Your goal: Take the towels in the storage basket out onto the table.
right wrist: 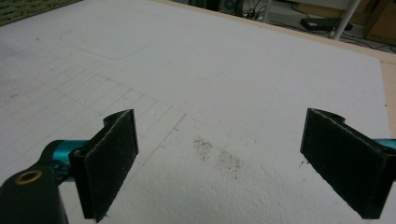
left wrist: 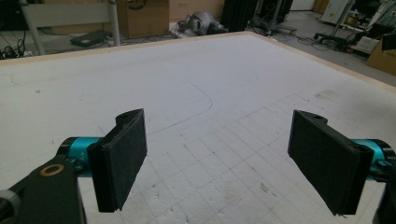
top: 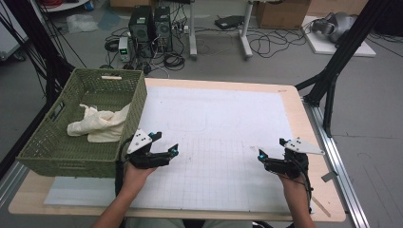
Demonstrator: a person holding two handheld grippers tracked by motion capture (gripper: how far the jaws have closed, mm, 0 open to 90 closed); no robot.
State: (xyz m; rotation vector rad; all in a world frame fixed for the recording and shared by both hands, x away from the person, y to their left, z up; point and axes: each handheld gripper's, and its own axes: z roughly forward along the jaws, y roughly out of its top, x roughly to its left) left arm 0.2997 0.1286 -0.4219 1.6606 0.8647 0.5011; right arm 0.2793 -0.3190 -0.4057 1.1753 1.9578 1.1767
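The cream cloth (top: 99,124) lies crumpled in the green basket (top: 138,102), with one end draped up against the basket's right wall. It is bunched up, not folded, so it looks dropped in there, either put away or waiting to be picked up. The basket sits at the far left of the table (top: 290,99), partly off the white mat (top: 223,137), which keeps the middle of the mat free for work.

The left hand-held gripper (top: 164,145) hovers just beside the basket's near right corner. The cloth is close to it, up and to the left, on the other side of the wall. Its jaws stand wide apart with nothing between them. The right hand-held gripper (top: 272,151) hovers over the right side of the mat, well apart from the cloth. Its jaws are spread wide too, and empty.
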